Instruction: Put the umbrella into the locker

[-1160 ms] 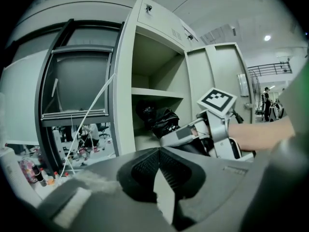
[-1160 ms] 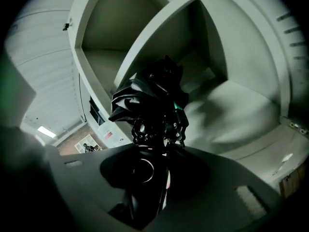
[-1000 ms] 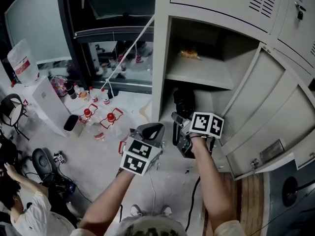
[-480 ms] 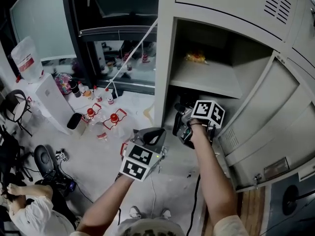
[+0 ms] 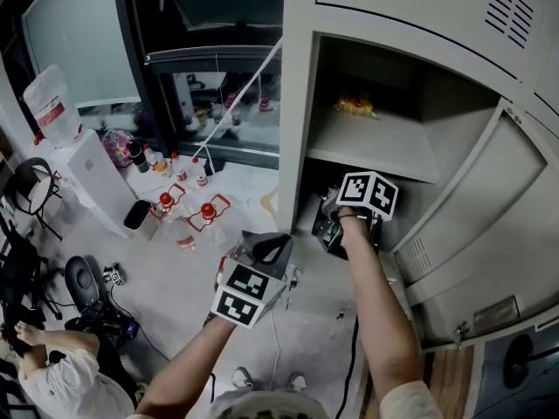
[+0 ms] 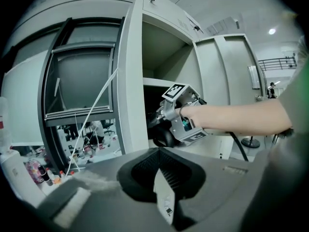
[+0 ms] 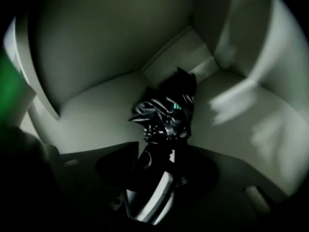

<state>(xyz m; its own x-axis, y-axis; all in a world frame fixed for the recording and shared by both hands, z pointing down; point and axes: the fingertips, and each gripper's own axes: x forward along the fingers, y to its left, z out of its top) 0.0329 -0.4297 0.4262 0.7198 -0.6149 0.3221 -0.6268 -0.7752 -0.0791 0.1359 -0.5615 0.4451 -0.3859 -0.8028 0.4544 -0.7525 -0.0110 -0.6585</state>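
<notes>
1. While the right gripper (image 5: pixel 327 225) reaches into the locker's (image 5: pixel 293 147) lower compartment (image 7: pixel 91 120), its jaws have just been opening. The umbrella handle (image 7: pixel 153 185) sits between them, but the grip reads as released, not clamped.
2. The folded black umbrella (image 7: pixel 166 112) lies on the compartment floor straight ahead of the jaws, canopy end toward the back corner, handle end nearest the tool. Judgement: it is already inside, so only backing out remains.
3. Why hold it by the handle: probably so the canopy goes in first and the tool can pull clear without dragging fabric.
4. The left gripper (image 5: pixel 265 243) has its jaws closed together with nothing between them. It sits outside the locker, left of and below the right tool, pointing at it. It is likely parked out of the way, since the door (image 5: pixel 472 199) hangs open to the right tool's right and needs no holding.
5. The shelf (image 5: pixel 367 142) above the right tool carries a small yellow item (image 5: pixel 356 106), which cannot be identified.
6. Writing: none legible. There are only black-and-white square markers on each cube (image 5: pixel 367 195). The red label on the water jug (image 5: pixel 48 107), far left of the left tool, and a small plate (image 5: pixel 496 314) low on a door panel are too small to read.
</notes>
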